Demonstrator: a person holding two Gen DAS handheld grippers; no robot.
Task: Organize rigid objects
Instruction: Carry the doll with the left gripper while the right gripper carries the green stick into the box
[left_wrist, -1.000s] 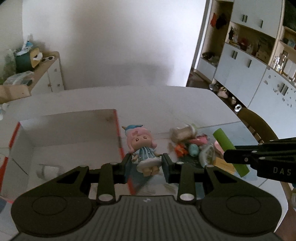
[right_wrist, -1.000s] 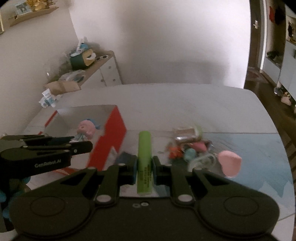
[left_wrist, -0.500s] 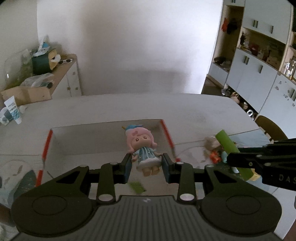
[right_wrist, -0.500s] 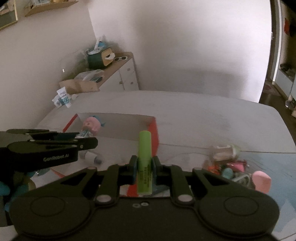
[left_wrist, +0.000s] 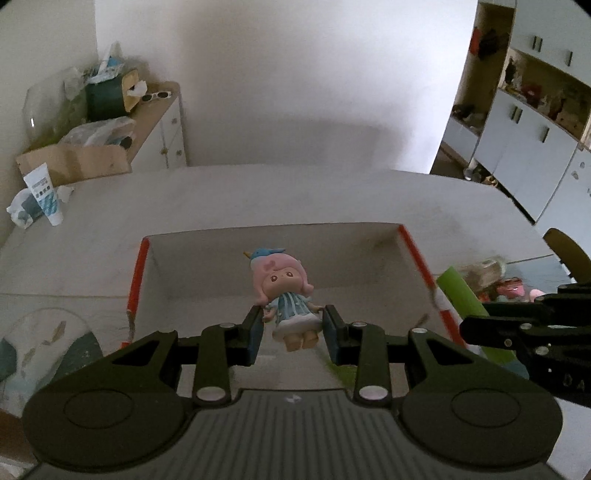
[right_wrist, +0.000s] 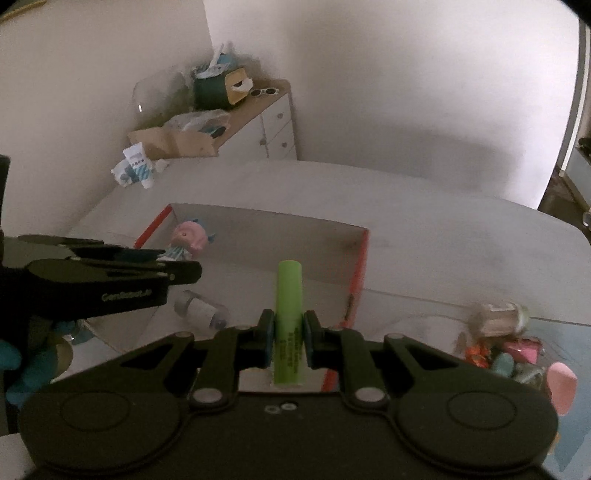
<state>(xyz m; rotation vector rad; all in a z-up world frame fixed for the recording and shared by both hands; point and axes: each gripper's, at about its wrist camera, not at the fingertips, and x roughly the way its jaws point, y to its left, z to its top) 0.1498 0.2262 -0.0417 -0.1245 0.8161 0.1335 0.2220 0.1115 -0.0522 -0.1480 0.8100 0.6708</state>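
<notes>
A lived-in home: cluttered sideboard (left_wrist: 162, 122), tissue box (left_wrist: 110, 98), cupboards (left_wrist: 524, 136), and a dining table (left_wrist: 295, 195).

An open box (right_wrist: 354, 273) sits mid-table (right_wrist: 443, 229) with a small bottle (right_wrist: 201, 314) inside; a heap of small things (right_wrist: 509, 347) lies right of it, near the table's right edge.

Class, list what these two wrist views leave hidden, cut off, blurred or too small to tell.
- Box floor, left wrist view: near part hidden behind the left tongs and doll.
- Green tube print, right wrist view: too blurred to read.
- Toy pile, right wrist view: blurred; single items unclear.
- Pink piece: partly hidden behind the right tongs' body.
</notes>
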